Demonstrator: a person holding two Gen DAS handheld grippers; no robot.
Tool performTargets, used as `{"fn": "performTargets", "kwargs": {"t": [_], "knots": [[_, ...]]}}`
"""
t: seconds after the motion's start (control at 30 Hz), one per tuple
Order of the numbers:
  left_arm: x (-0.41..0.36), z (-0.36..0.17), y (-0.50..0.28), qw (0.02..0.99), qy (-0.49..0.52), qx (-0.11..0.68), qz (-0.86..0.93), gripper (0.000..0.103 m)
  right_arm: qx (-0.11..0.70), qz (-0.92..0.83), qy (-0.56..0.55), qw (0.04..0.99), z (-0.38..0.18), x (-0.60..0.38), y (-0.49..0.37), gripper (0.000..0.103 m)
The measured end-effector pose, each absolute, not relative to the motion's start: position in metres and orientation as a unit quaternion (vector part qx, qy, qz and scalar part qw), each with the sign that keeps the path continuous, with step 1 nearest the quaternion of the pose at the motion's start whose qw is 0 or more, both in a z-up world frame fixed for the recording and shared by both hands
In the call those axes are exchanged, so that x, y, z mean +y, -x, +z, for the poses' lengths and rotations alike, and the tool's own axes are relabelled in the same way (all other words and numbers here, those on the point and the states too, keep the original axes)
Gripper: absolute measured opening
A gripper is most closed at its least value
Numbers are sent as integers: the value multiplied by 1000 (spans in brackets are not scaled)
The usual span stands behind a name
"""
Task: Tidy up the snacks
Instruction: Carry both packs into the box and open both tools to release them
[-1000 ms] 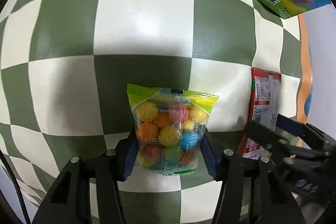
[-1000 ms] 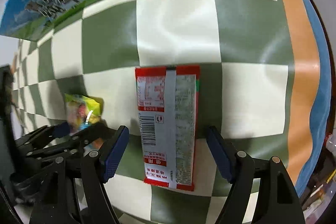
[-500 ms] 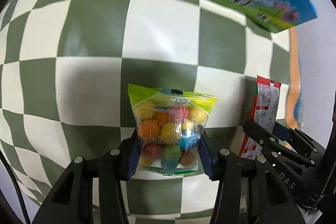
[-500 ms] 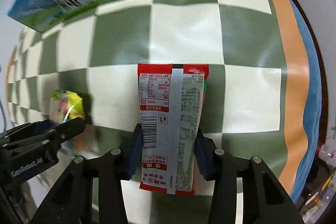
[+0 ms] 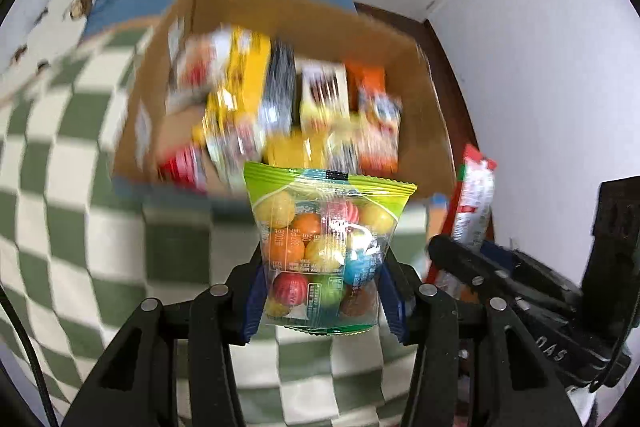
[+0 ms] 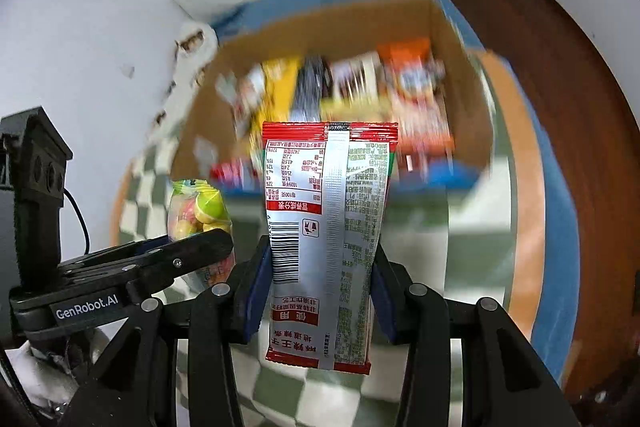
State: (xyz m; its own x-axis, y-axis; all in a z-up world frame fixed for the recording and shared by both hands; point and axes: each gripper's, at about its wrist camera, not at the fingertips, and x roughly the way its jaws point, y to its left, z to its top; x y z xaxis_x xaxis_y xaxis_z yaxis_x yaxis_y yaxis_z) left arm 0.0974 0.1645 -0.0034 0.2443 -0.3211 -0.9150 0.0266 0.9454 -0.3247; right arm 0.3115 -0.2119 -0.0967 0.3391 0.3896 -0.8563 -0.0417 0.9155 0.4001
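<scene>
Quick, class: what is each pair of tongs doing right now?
Left tongs: closed on the candy bag.
Right tongs: closed on the red snack packet.

My left claw [image 5: 322, 301] holds the candy bag [image 5: 326, 247]; my right claw [image 6: 316, 297], beside it, holds the packet [image 6: 328, 227]. Ahead on the cloth [image 5: 60, 219] sits the box [image 5: 428, 131], with snacks [image 5: 288, 115] in it.

Left gripper [image 5: 322, 301] and right gripper [image 6: 318, 301]: matte black plastic linkages with silver round screws, blue finger pads [image 6: 256, 287], white "GenRobot.AI" lettering and a thin black cable.
</scene>
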Motion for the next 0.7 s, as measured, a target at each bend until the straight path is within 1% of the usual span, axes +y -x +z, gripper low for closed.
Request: {"fn": "performTargets", "kwargs": {"t": [0.07,0.17,0.27,0.37,0.53,0.6,0.63,0.67,0.7], "knots": [[166,-2,-124,785,108,602,-98,46,557,135,-145,806,-90,-208,-344,47],[180,-13,-170,775,89,622,-69,46,576,139,-145,793,-102,-201,-391,47],[191,-36,-204,760,66,646,-37,46,601,138,-137,775,-121,-192,-435,47],[203,-64,-222,743,61,666,-15,46,622,134,-133,760,-145,-180,-468,47],[211,-91,-241,725,72,685,-2,47,639,136,-132,745,-172,-165,-499,48],[215,-100,-244,718,77,692,6,48,652,141,-142,731,-185,-160,-509,51],[217,-104,-246,716,79,693,10,49,659,141,-146,724,-191,-160,-513,55],[217,-105,-247,715,82,694,13,52,664,138,-145,721,-196,-159,-515,64],[218,-109,-249,716,83,693,12,53,663,138,-144,722,-198,-160,-516,76]]}}
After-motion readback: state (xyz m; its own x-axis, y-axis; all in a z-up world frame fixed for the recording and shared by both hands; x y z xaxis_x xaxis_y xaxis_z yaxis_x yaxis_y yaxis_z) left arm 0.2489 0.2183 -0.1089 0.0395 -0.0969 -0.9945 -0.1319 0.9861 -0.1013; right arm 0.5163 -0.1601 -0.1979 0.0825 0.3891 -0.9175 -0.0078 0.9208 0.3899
